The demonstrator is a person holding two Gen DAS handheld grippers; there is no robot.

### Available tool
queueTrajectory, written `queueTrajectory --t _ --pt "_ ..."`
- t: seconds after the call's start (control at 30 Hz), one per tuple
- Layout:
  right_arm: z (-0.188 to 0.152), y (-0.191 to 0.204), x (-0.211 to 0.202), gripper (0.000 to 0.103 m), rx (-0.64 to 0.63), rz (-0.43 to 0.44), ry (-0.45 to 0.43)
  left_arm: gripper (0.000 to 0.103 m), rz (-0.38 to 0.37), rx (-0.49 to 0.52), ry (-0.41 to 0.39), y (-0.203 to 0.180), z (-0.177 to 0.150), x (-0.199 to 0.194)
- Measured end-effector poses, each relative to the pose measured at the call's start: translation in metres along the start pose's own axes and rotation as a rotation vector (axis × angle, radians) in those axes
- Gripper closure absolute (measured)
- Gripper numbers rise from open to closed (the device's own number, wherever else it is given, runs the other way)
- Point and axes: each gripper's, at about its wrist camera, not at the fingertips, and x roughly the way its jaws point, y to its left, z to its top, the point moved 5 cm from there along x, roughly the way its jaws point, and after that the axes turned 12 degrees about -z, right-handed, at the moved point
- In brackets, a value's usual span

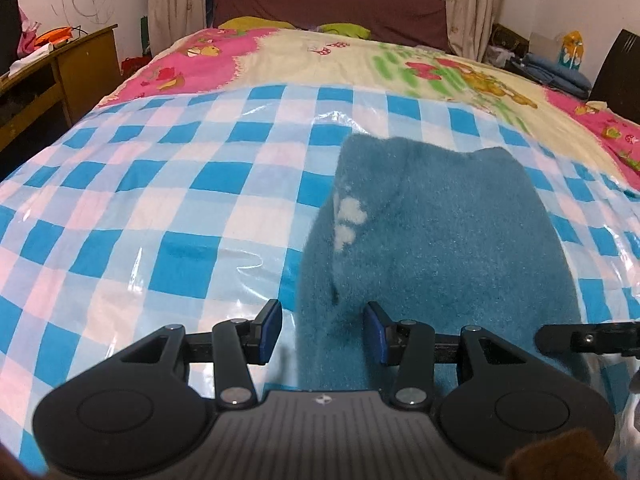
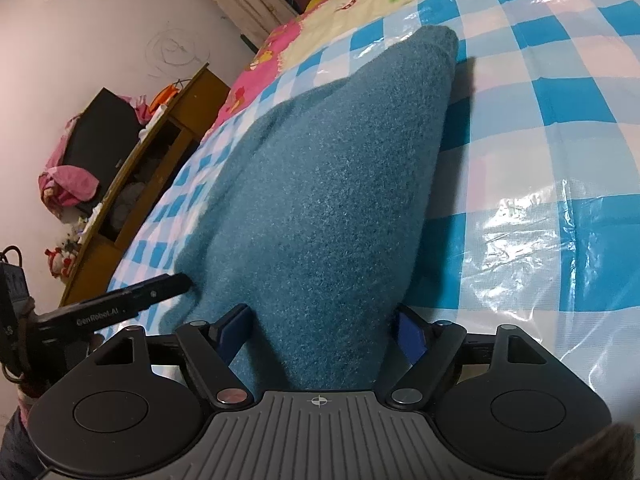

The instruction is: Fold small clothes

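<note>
A teal fuzzy garment (image 1: pixel 436 236) with small white marks lies on a blue-and-white checked plastic sheet (image 1: pixel 160 208) spread on the bed. My left gripper (image 1: pixel 324 326) is open, its blue pads either side of the garment's near left edge. My right gripper (image 2: pixel 322 330) is open with the garment's (image 2: pixel 320 184) near end between its fingers. The right gripper's finger shows at the right edge of the left wrist view (image 1: pixel 588 338). The left gripper's finger (image 2: pixel 132 300) touches the garment's left side in the right wrist view.
A colourful cartoon quilt (image 1: pixel 360 56) covers the far bed, with a dark red headboard (image 1: pixel 328 4) behind. A wooden desk (image 1: pixel 60 68) stands to the left. Folded blue clothes (image 1: pixel 556 72) lie at the right. The checked sheet (image 2: pixel 540 152) extends right of the garment.
</note>
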Motion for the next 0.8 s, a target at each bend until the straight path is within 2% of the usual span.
queueTrajectory --t 0.07,0.13,0.17,0.2,0.3,0.43,0.47,0.5,0.6,0.8 --pt "0.000 0.002 0.000 0.024 -0.008 -0.001 0.000 0.049 -0.006 -0.002 0.030 0.003 -0.002 0.010" --pt "0.000 0.002 0.001 0.023 -0.013 0.004 0.004 0.040 -0.004 -0.008 0.063 0.007 -0.007 0.023" --pt "-0.001 0.002 0.003 0.023 -0.014 0.009 0.011 0.033 0.008 -0.004 0.061 0.009 -0.008 0.026" --pt "-0.003 0.003 0.005 0.021 -0.010 0.016 0.022 0.031 0.015 0.003 0.057 0.011 -0.008 0.028" --pt "-0.007 0.005 0.016 0.018 0.021 0.034 0.047 0.031 -0.005 0.003 0.064 0.013 -0.006 0.030" --pt "-0.009 0.014 0.030 0.019 0.062 0.040 0.054 0.044 -0.029 -0.001 0.079 0.010 -0.007 0.032" --pt "-0.009 0.015 0.029 0.022 0.056 0.036 0.053 0.052 -0.048 -0.010 0.083 0.009 -0.008 0.032" --pt "-0.009 0.014 0.026 0.028 0.051 0.038 0.056 0.059 -0.072 -0.020 0.086 0.007 -0.009 0.032" --pt "-0.008 0.006 0.015 0.043 0.063 0.064 0.077 0.060 -0.077 -0.007 0.089 -0.001 -0.011 0.030" --pt "-0.018 -0.007 -0.017 0.047 0.053 0.044 0.074 0.061 -0.127 0.064 0.119 -0.041 -0.027 0.021"
